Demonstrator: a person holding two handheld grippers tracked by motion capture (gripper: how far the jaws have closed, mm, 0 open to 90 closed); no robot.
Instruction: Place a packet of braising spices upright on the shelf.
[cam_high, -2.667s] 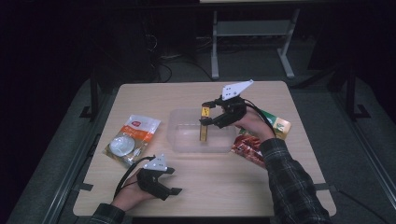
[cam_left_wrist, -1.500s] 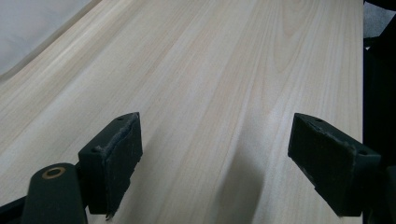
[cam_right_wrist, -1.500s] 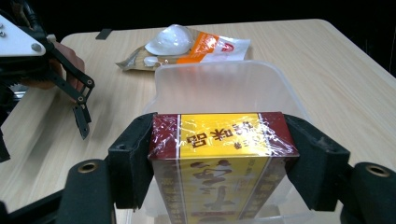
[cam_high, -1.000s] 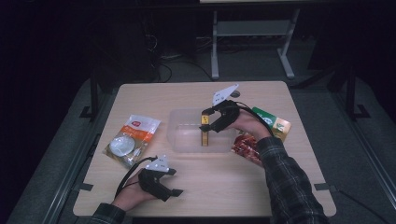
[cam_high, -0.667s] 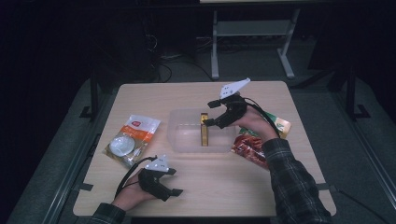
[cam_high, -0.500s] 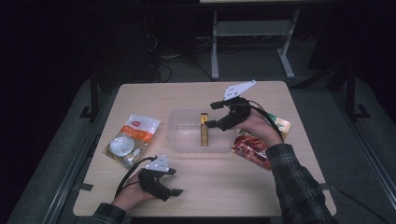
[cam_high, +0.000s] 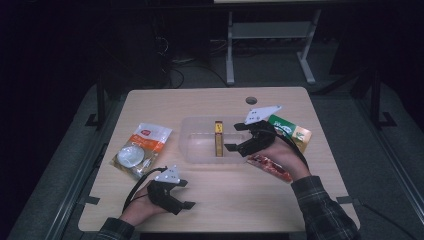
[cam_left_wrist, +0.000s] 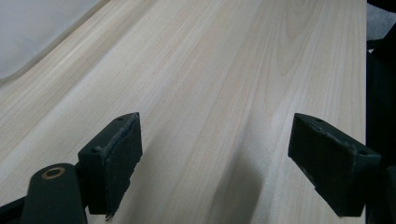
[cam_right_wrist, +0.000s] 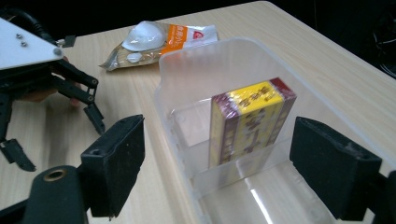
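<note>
- Centre of the high view: a clear bin (cam_high: 200, 150) sits on the tabletop (cam_high: 210, 200), and a yellow box (cam_high: 219, 138) stands on edge inside it, toward its right half.
- Right gripper view, middle of frame: the box (cam_right_wrist: 250, 123) is upright on the bin floor, apart from the near wall (cam_right_wrist: 187, 93), as far as that view shows. Standing it on edge looks like a way to leave room beside it for more packs.
- The right gripper (cam_high: 241, 141) hangs just right of the box, at the bin's right end. Its jaws are spread wide with nothing between them but air; the box sits beyond them, untouched. My read: a release, not a grab.
- Right of the bin, two packs wait: a green one (cam_high: 292, 134) above and a red one (cam_high: 270, 167) below, partly under the right hand (cam_high: 280, 157). Close to that hand, so likely next in line.
- Left of the bin lies an orange pouch (cam_high: 140, 150) with a white round lump, well apart from the box.
- Lower left of the high view: the left gripper (cam_high: 172, 192) is parked low on bare tabletop. Its own view shows plain wood (cam_left_wrist: 210, 93) between widely parted jaws, holding nothing. It looks idle, kept out of the way.
</note>
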